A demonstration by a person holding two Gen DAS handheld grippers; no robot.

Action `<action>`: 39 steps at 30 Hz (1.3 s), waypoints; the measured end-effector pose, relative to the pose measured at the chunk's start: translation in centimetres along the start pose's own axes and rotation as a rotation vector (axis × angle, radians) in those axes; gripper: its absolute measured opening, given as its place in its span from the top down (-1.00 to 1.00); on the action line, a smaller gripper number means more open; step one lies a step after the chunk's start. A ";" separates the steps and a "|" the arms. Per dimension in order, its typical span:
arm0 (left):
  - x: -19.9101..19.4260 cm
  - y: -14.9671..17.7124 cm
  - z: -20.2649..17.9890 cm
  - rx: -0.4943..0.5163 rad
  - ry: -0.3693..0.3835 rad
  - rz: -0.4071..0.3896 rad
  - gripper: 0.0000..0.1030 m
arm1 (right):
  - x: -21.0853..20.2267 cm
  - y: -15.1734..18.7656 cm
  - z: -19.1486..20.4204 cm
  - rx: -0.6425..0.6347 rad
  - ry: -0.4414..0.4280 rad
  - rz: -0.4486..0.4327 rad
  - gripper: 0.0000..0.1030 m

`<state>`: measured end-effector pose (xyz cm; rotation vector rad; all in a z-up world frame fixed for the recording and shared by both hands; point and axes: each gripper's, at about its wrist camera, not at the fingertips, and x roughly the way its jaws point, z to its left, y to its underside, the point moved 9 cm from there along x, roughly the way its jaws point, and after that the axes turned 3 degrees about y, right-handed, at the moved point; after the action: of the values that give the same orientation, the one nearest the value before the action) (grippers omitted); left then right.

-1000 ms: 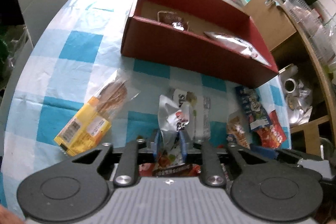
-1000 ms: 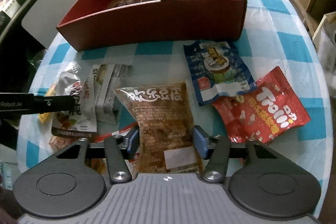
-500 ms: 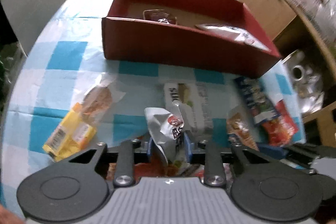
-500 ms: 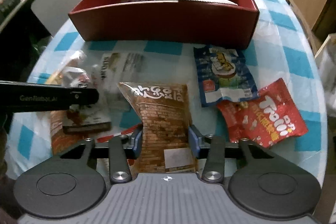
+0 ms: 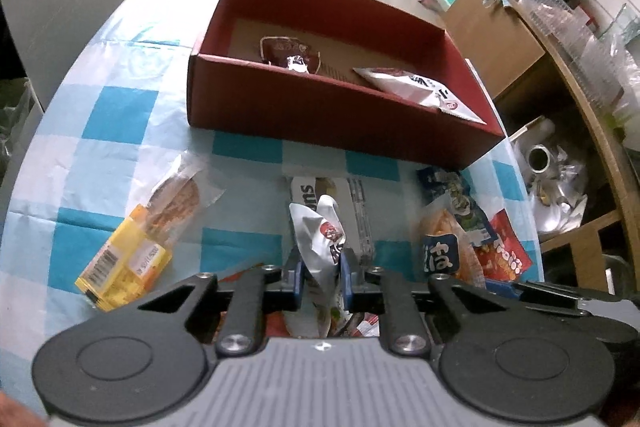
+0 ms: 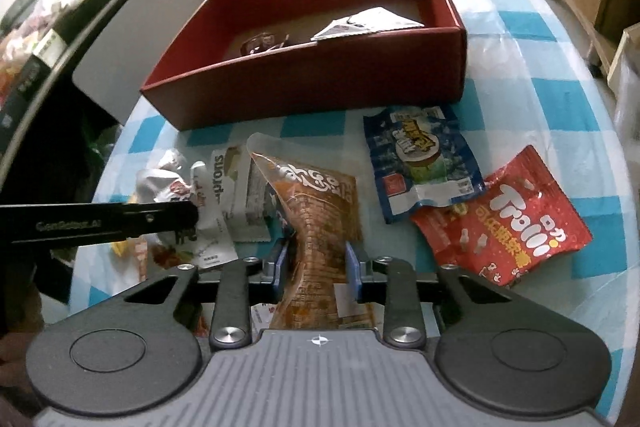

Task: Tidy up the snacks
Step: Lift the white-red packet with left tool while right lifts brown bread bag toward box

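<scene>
Both hands loaded: left gripper pinched on a silver pouch, right gripper pinched on a brown pack, each waisted where the blue pads bite

Best to lift both clear of the litter first, then carry toward 12 o'clock, high enough to pass the near wall of the red box; worth keeping the squeeze steady, since crinkly film likely slips, and releasing low over bare cardboard floor

Silver pouch: crumpled, upright, red round logo, top flopping past the pads. Brown pack: long, orange-brown with white lettering, pale label near the pads, upper end raised off the cloth

Beyond, at 11 o'clock of the left view, a yellow pack flat on the checked cloth; at 1 o'clock of the right view, a blue bag and a red Trolli bag, overlapping

Farthest, at 12 o'clock, the box, open-topped, with a dark packet and a white pouch already inside
</scene>
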<state>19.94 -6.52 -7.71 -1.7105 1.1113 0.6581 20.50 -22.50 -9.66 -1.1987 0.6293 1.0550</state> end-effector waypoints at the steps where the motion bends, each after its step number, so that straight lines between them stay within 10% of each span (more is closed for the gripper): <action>1: -0.1 -0.1 0.1 -0.006 0.002 -0.002 0.73 | -0.1 0.0 0.0 0.011 -0.011 0.000 0.29; 39: -2.4 -9.6 -3.5 -0.014 0.033 -0.232 0.73 | -3.6 -10.0 2.0 0.144 -0.221 -0.238 0.29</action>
<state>27.29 -7.60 -0.26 -1.8341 0.9142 0.4946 27.74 -21.87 -1.68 -0.9876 0.3731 0.9086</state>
